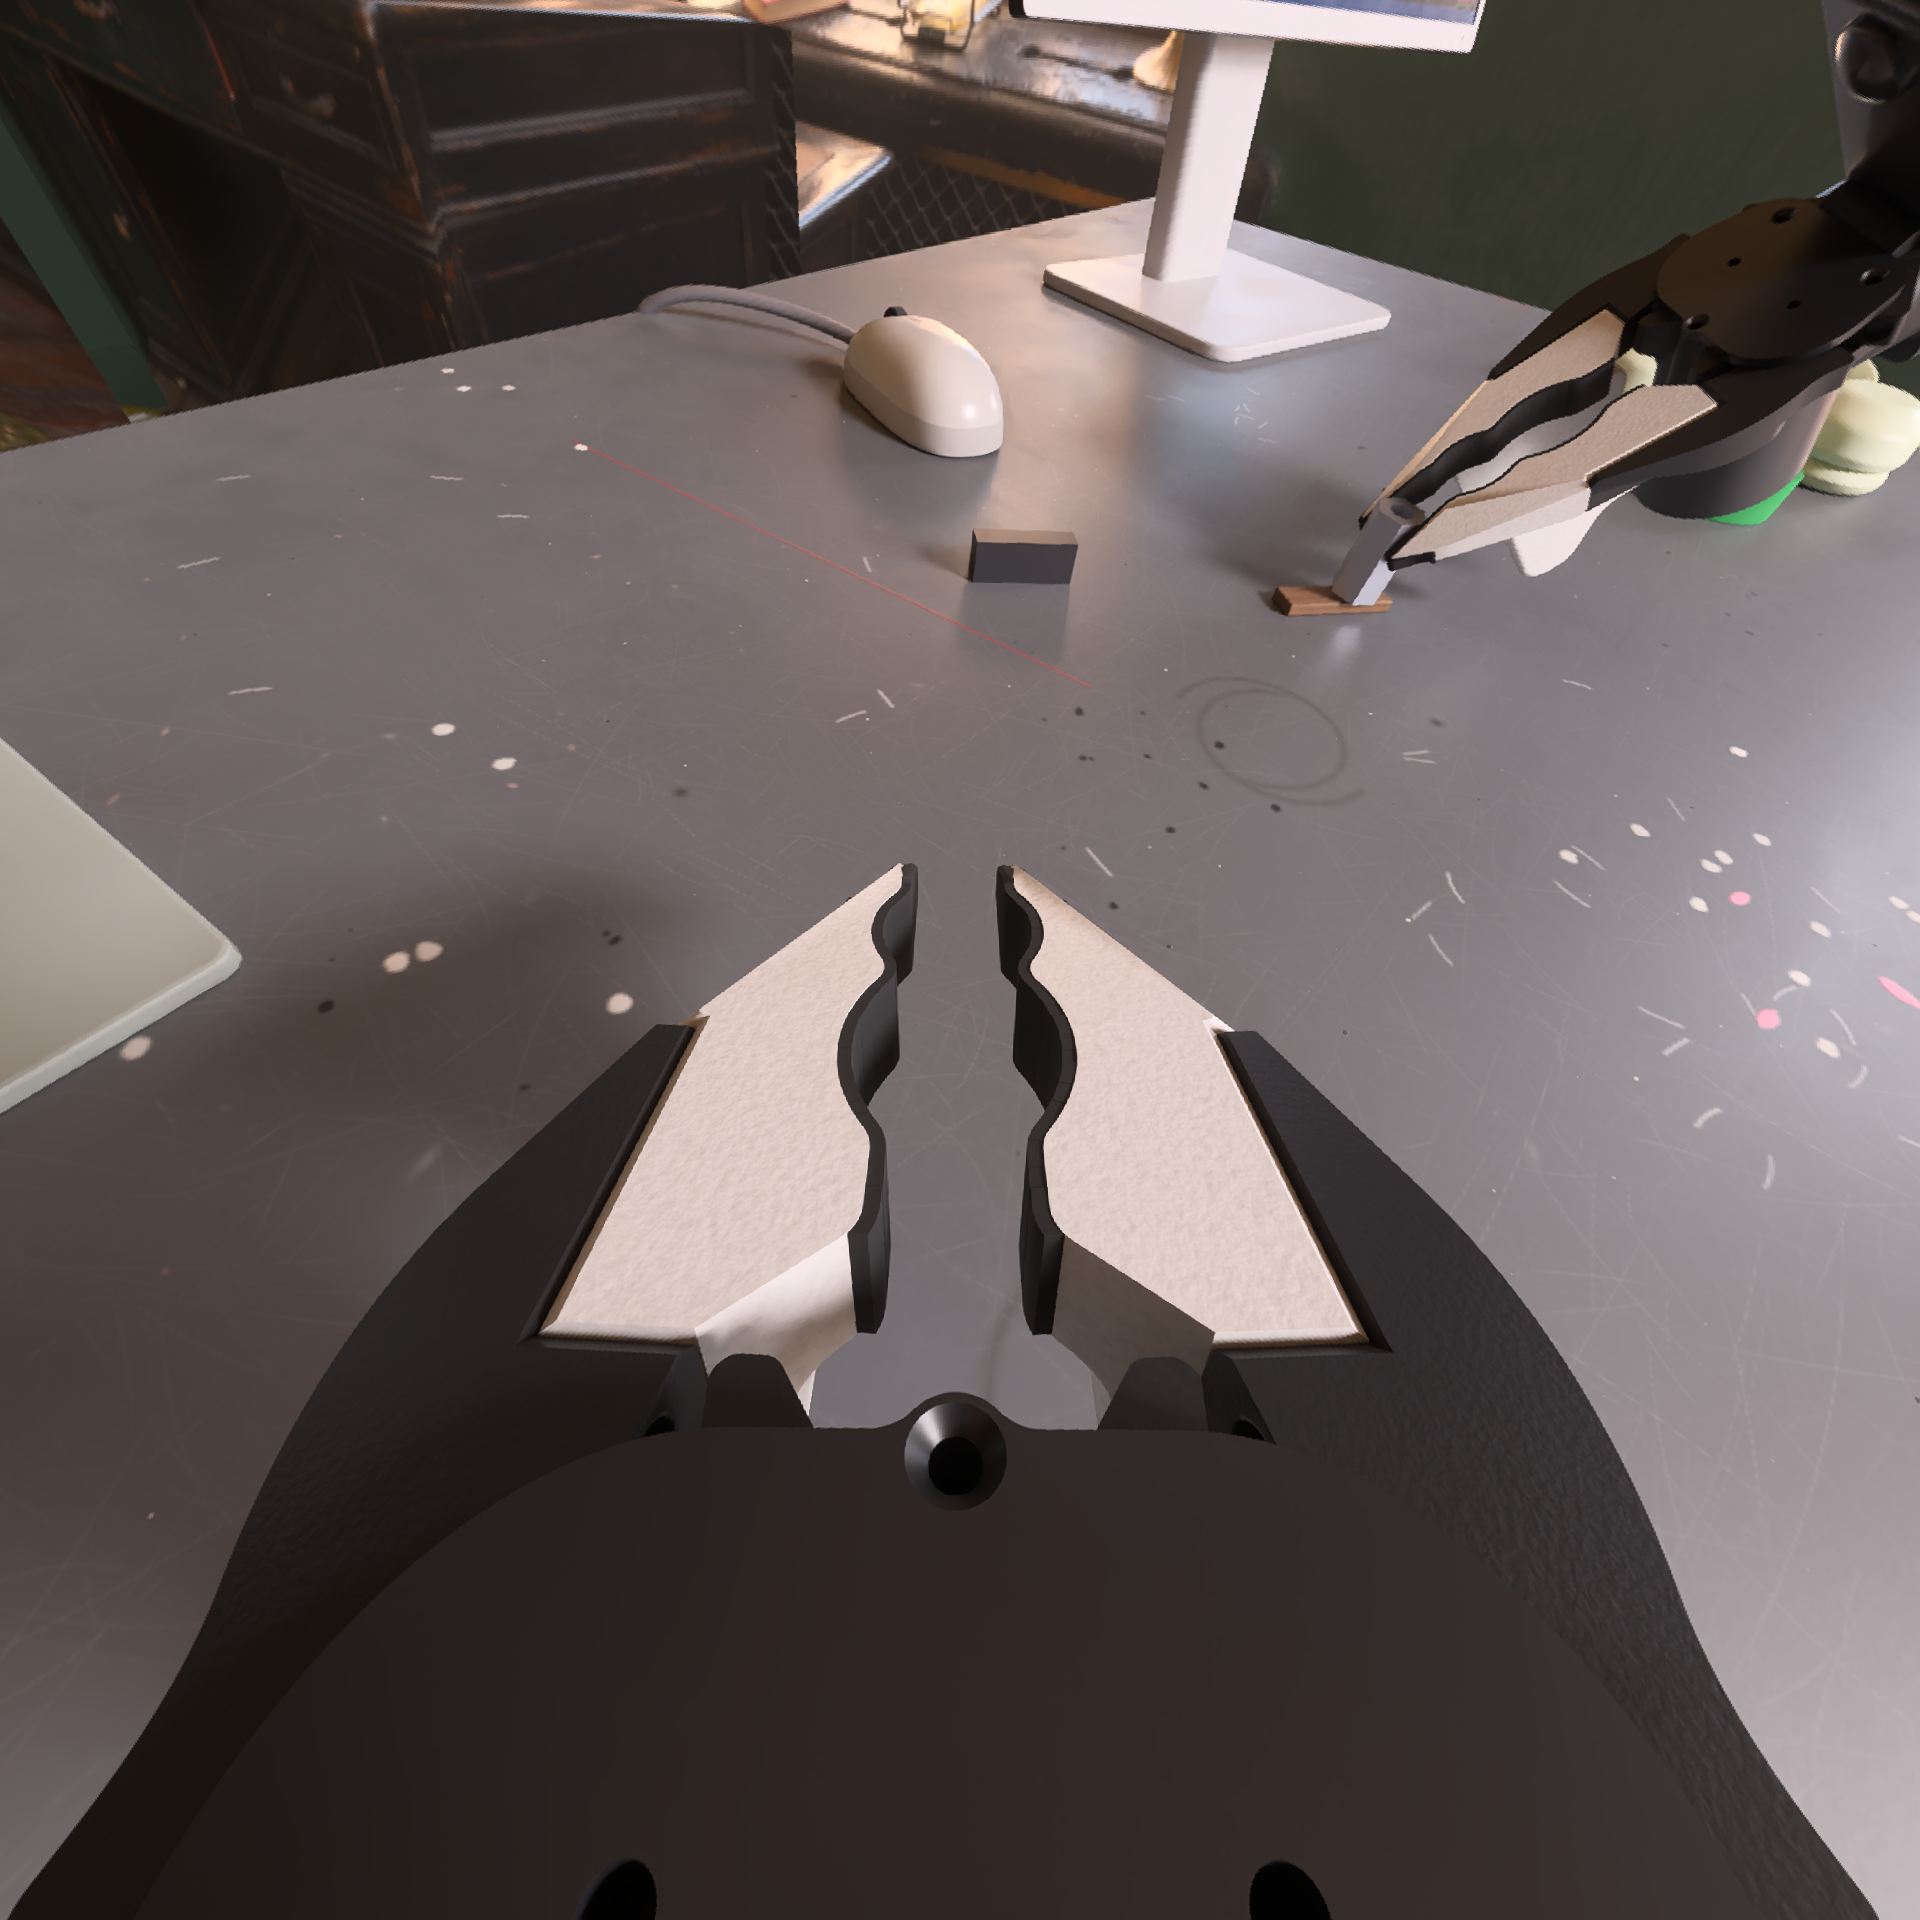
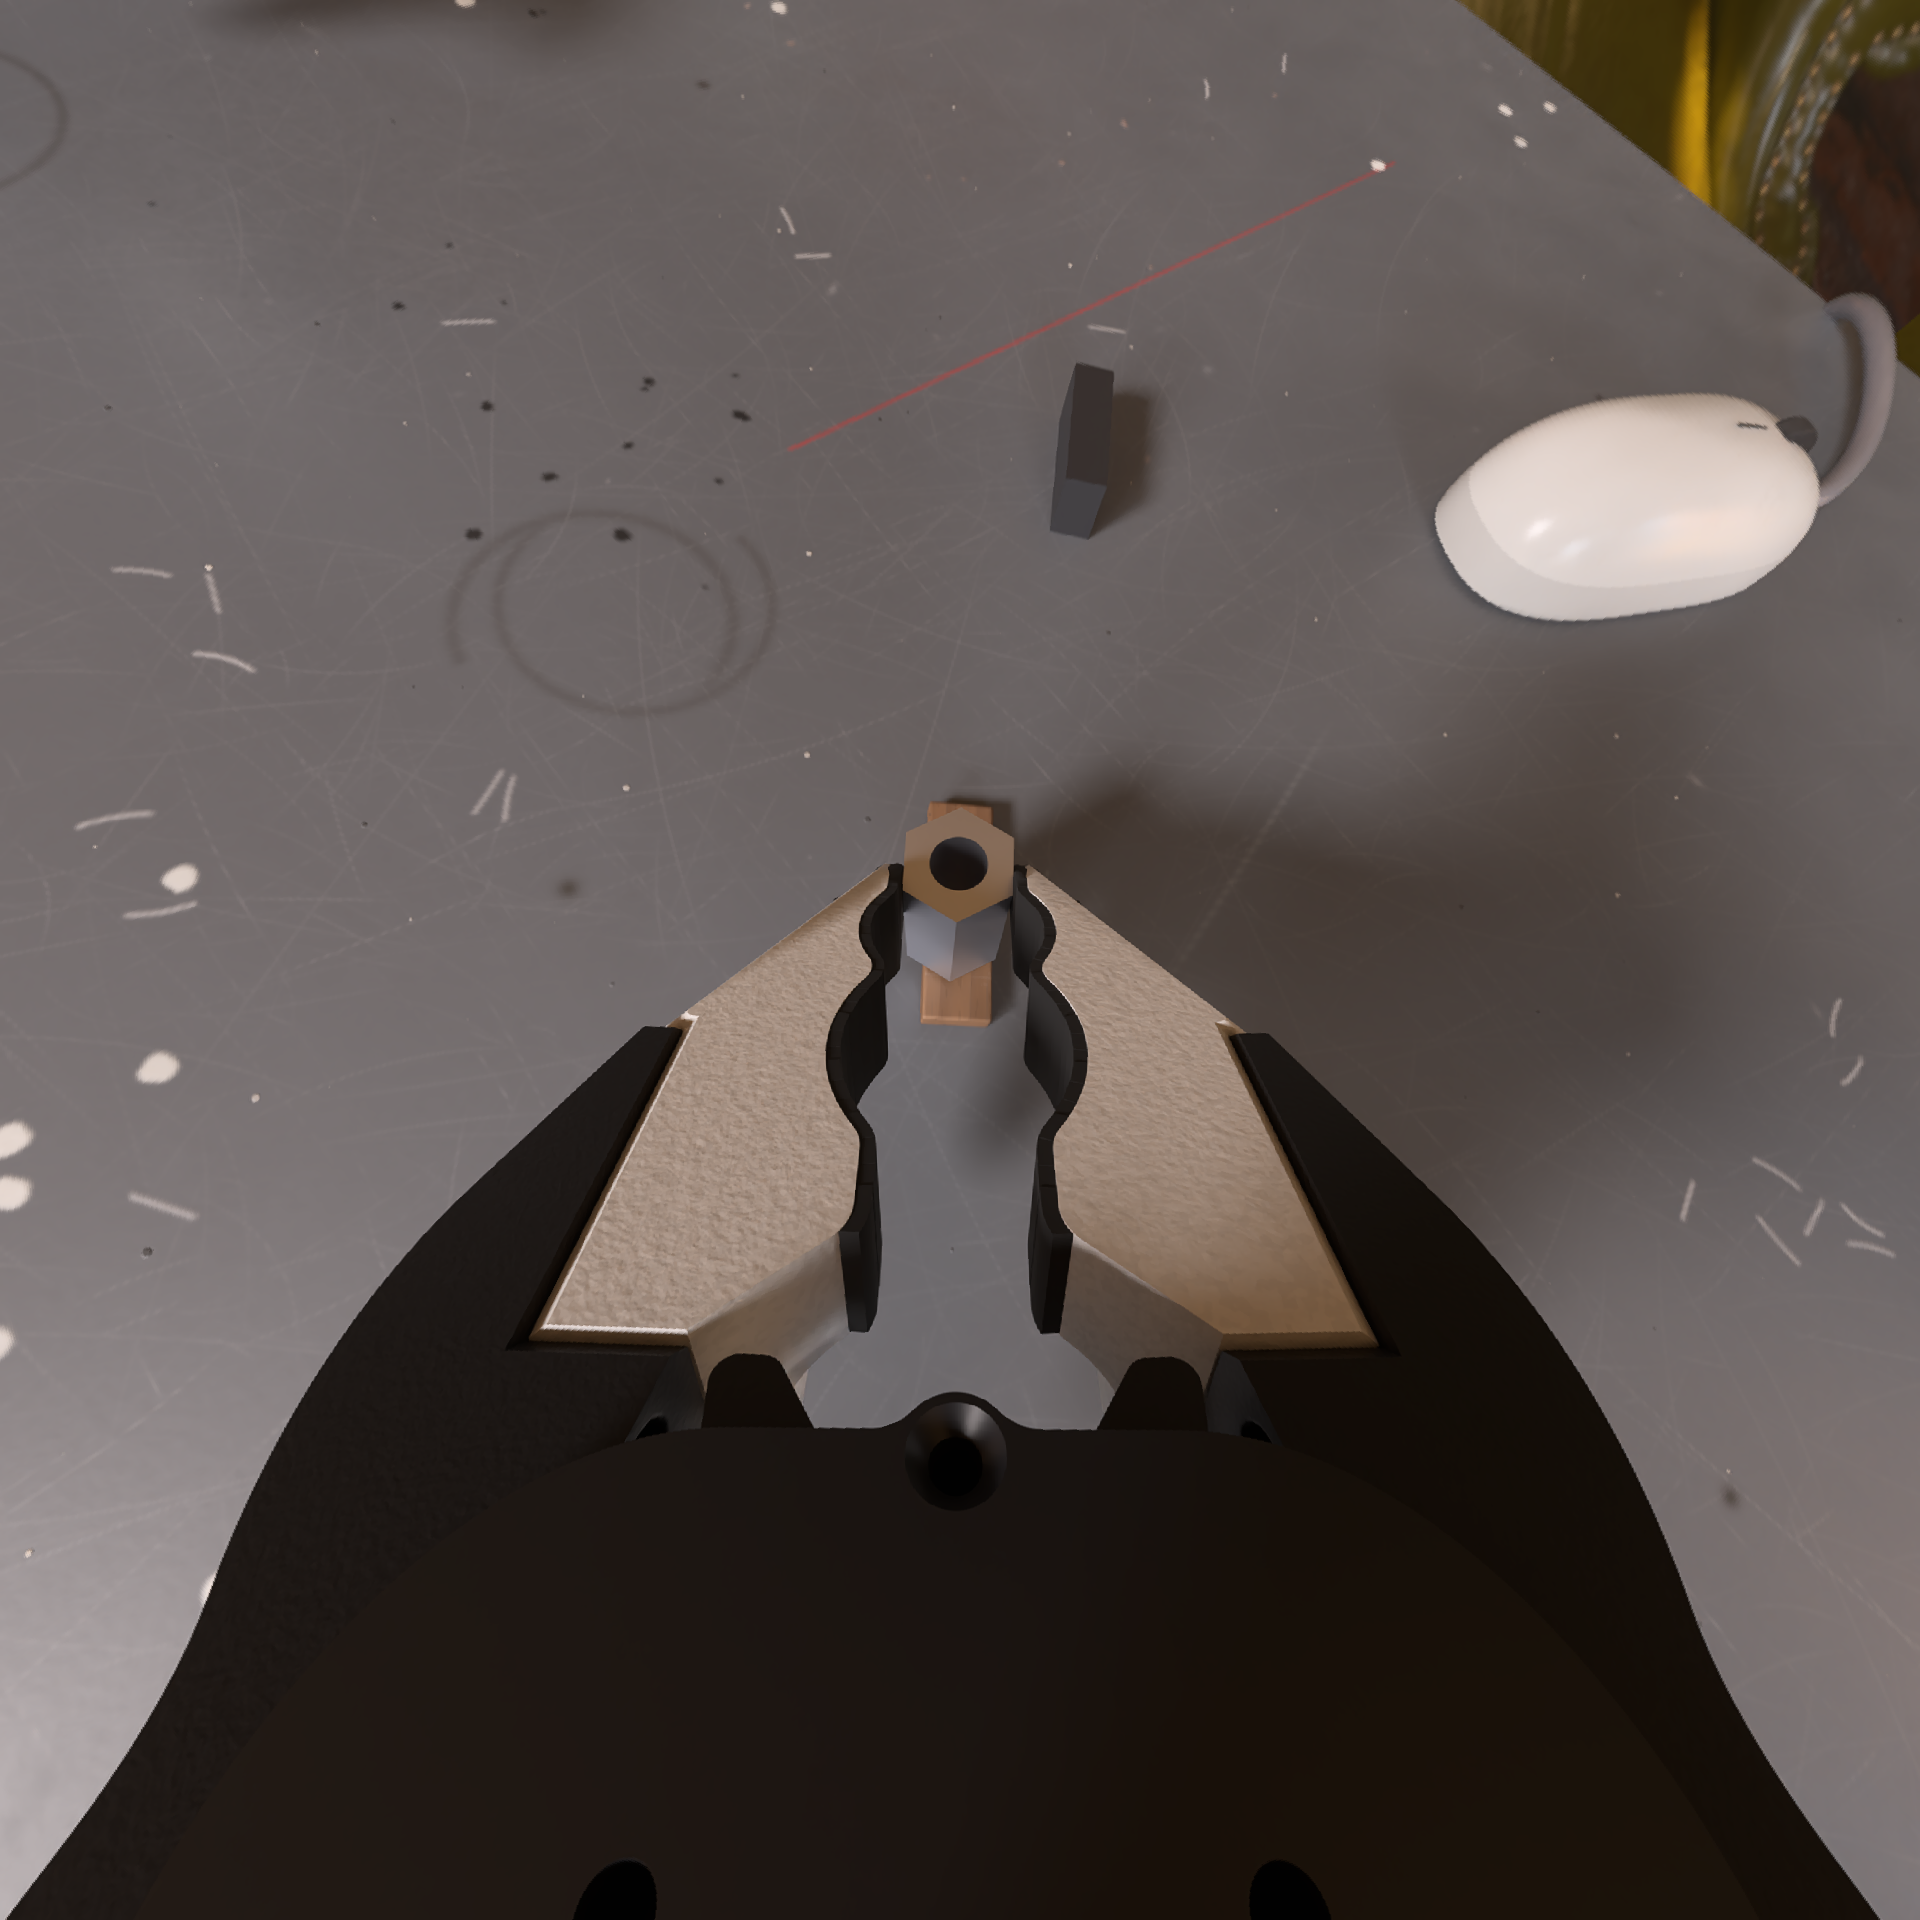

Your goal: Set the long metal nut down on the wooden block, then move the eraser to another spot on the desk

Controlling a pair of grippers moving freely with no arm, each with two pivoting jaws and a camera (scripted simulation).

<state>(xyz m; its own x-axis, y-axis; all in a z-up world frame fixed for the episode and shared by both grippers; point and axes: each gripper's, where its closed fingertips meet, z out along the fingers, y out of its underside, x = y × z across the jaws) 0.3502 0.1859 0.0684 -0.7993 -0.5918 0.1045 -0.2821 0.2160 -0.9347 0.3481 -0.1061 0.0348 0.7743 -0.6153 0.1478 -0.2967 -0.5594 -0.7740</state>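
The long metal nut [image 2: 951, 943] stands on the small wooden block [image 2: 951, 1006], between the fingertips of my right gripper [image 2: 956, 883], which is shut on its upper part. In the left wrist view the nut [image 1: 1369, 561] leans a little, with its lower end on the block [image 1: 1307, 602], at the right gripper's [image 1: 1397, 540] tips. The dark grey eraser [image 1: 1021, 556] lies on the desk left of the block; it also shows in the right wrist view [image 2: 1086, 452]. My left gripper [image 1: 956, 883] hovers over the near desk, empty, jaws slightly apart.
A white mouse [image 1: 923, 387] with a cable lies beyond the eraser and also shows in the right wrist view [image 2: 1631, 509]. A white monitor stand [image 1: 1210, 291] is at the back. A pale flat pad [image 1: 94, 935] is at the left edge. A dark cabinet [image 1: 416, 156] stands behind the desk.
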